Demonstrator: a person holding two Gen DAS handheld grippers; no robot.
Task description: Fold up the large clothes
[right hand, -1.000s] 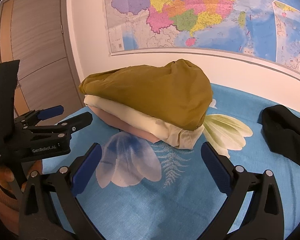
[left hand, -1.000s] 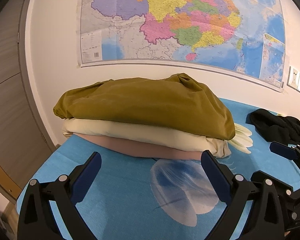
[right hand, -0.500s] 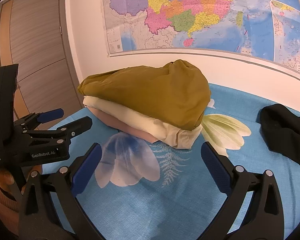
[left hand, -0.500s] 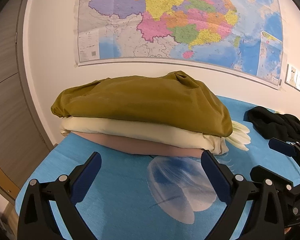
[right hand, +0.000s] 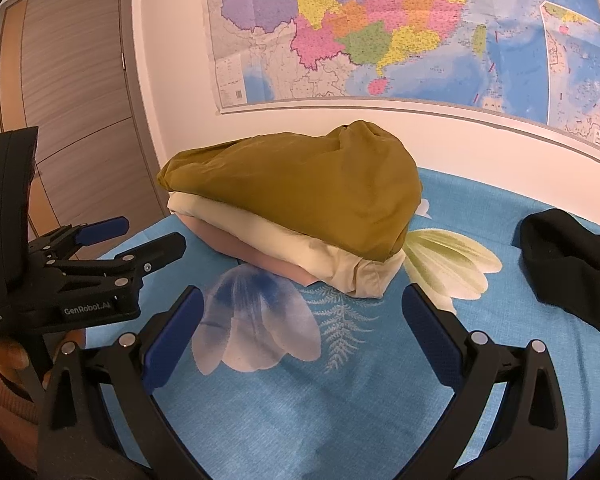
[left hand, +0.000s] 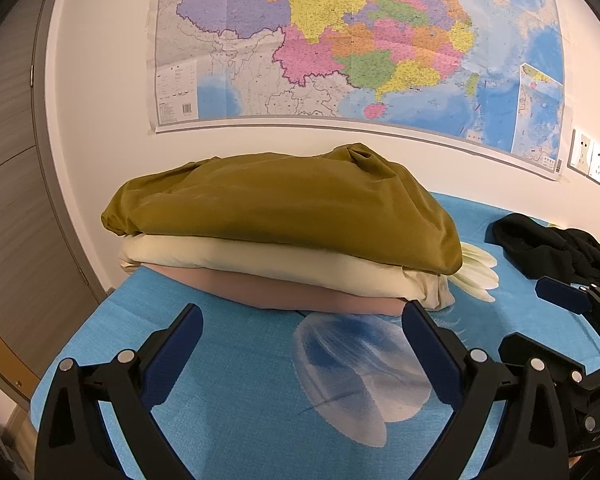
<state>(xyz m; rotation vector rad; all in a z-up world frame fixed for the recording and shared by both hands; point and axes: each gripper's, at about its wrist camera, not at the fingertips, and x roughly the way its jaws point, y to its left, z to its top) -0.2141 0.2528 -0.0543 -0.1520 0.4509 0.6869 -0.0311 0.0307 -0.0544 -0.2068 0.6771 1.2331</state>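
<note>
1. Clothes first: three folded pieces sit stacked at the far end of the blue flower-print bedsheet [left hand: 236,400], close to the wall with the big colourful map [left hand: 360,40]. On top is an olive-green silky garment [left hand: 284,208], under it a cream folded garment [left hand: 260,260], and a dusty-pink folded garment [left hand: 268,292] at the bottom.
2. Off to the right, well apart from the stack, lies a crumpled black garment [right hand: 568,264]. Looks like the one not folded yet, so I'd guess it's the next job.
3. Left gripper [left hand: 300,352] has its jaws spread wide with nothing between them, hovering over the sheet just short of the stack. Right gripper [right hand: 300,328] is the same: wide apart, empty, pointed at the stack's near corner.
4. Doing it well, imo: swing both grippers over to the black piece, don't brush the stack on the way since that silky top layer looks like it'd slide off easily.
5. Grab the black garment at two separated spots like the shoulders or hem corners, lift, and spread it flat on the bare sheet before folding. Pinching the middle of the heap would just drag a lump around.
</note>
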